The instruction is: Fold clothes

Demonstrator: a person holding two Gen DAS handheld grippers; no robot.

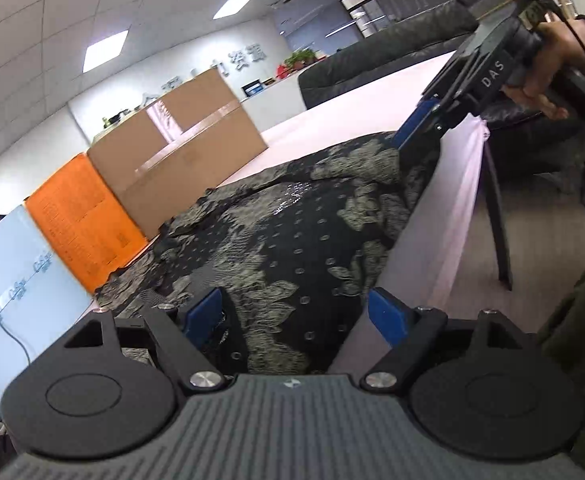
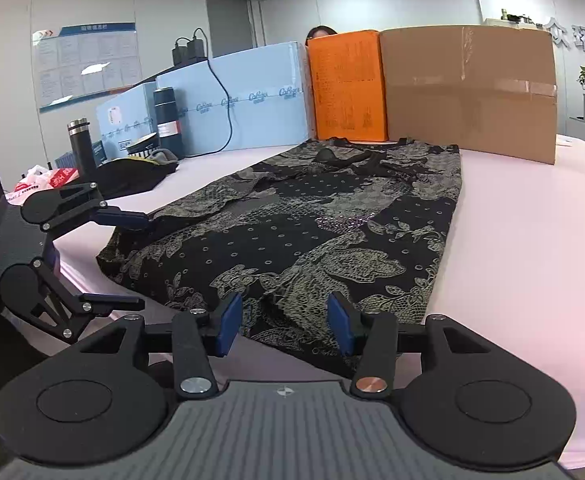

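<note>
Plainly both claws spread over the patterned garment (image 2: 300, 232), left claw (image 1: 296, 312), right claw (image 2: 284, 322), its near hem hidden.

Patterned garment (image 2: 316, 232) flat on table (image 2: 524, 240), grippers apart.

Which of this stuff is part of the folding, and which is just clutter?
Job: garment, left gripper, right gripper.

Clutter: brown box, orange box, blue boxes, flasks, dark clothes pile.
</note>
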